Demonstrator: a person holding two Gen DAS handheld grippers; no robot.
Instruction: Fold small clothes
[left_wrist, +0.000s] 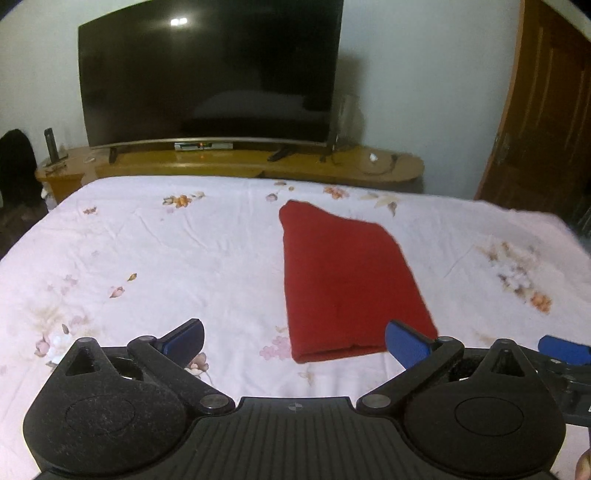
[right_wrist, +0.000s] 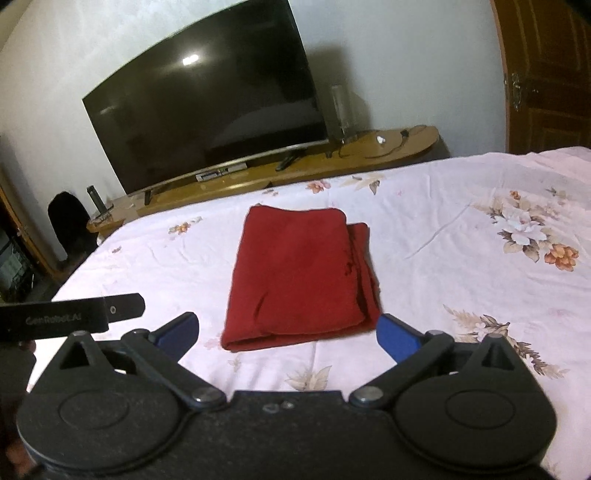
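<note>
A folded red garment (left_wrist: 347, 280) lies flat on the bed, a narrow rectangle running away from me. It also shows in the right wrist view (right_wrist: 299, 277), with layered edges on its right side. My left gripper (left_wrist: 295, 341) is open and empty, held above the bed just short of the garment's near edge. My right gripper (right_wrist: 288, 336) is open and empty, also just short of the near edge. A blue fingertip of the right gripper (left_wrist: 563, 349) shows at the right edge of the left wrist view.
The bed has a white floral sheet (left_wrist: 147, 258). Beyond its far edge stands a wooden TV bench (left_wrist: 229, 162) with a large dark TV (left_wrist: 210, 74). A wooden door (left_wrist: 546, 110) is at the right. The left gripper's black body (right_wrist: 70, 314) shows at left.
</note>
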